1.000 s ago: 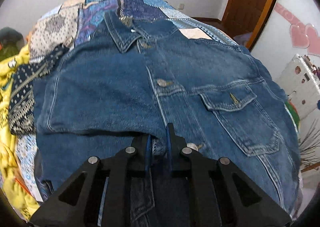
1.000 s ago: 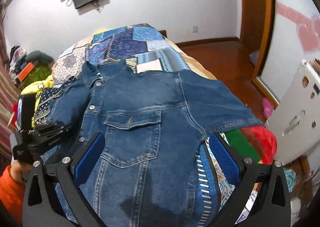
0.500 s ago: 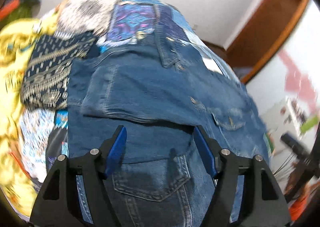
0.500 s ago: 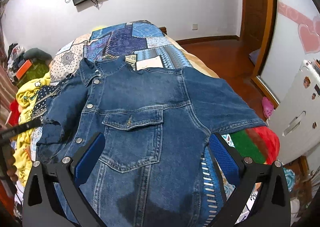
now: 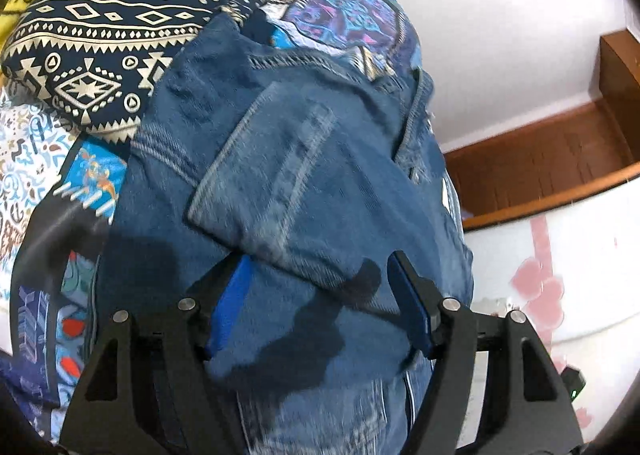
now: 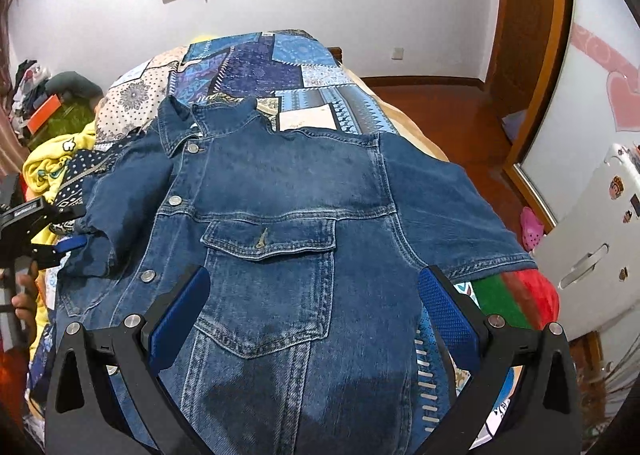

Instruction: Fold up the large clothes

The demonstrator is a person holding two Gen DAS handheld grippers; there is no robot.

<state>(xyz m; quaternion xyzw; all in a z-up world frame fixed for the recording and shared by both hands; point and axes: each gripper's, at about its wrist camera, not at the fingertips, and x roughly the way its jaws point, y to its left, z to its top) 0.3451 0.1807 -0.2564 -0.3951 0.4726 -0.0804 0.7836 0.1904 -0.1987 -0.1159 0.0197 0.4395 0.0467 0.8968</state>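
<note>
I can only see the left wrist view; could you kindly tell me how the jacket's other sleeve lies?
Observer: The right-hand sleeve lies flat and unfolded, spread sideways off the denim jacket.
Operator: Thank you. Is the right gripper holding anything?
Observer: No. The right gripper hangs over the jacket's lower front, and its jaws are open and empty.
Operator: Is anything lying near that sleeve?
Observer: Yes, a red and green cloth lies just beyond its cuff.

The denim jacket [image 6: 288, 191] is mid-blue (darker in patches), lying on a blue patchwork quilt [image 6: 256, 59] beside a navy-and-cream geometric cloth [image 5: 92, 27].
</note>
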